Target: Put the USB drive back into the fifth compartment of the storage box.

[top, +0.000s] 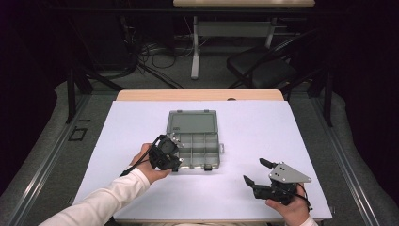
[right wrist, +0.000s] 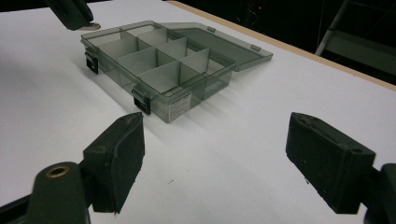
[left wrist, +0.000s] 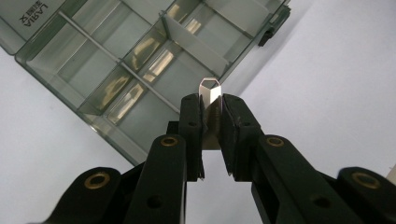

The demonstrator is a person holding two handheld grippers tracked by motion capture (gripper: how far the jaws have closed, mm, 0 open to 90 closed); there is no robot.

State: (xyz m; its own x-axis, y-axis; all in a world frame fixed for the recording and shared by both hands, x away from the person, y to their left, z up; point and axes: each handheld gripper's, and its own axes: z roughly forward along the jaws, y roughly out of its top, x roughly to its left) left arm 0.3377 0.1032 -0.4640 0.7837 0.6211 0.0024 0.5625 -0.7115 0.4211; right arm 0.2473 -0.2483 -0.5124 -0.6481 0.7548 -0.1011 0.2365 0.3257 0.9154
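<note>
You're in the carrying step here, as I read it: your left gripper (left wrist: pixel 211 135) has a small shiny metal clip (left wrist: pixel 210 95) pinched between its jaws, and it hovers at the near-left corner of the open compartment box (top: pixel 195 141), which sits in the middle of the white table (top: pixel 263 127) with its lid (top: pixel 192 121) folded flat toward the far side. In the left gripper view the jaws are nearly closed, squeezed against both faces of the clip, with its pointed upper end poking out above the pads and its lower edge showing in the narrow gap between them. The clip is over the table just beside the box's edge, not yet above a compartment, and the compartments I can see look bare, though glare hides some of the floors. The next move, I'd say, calls for you to swing the clip over a chosen cell, lower it past the divider walls (left wrist: pixel 196 39) without knocking them, then ease the jaws apart so it drops flat rather than springing off the rim. Your right gripper (top: pixel 258 175) rests low at the near-right of the table, well apart from the box; its jaws stand wide open with nothing between them, the pads facing the box's front latches (right wrist: pixel 142 99) from a distance.
</note>
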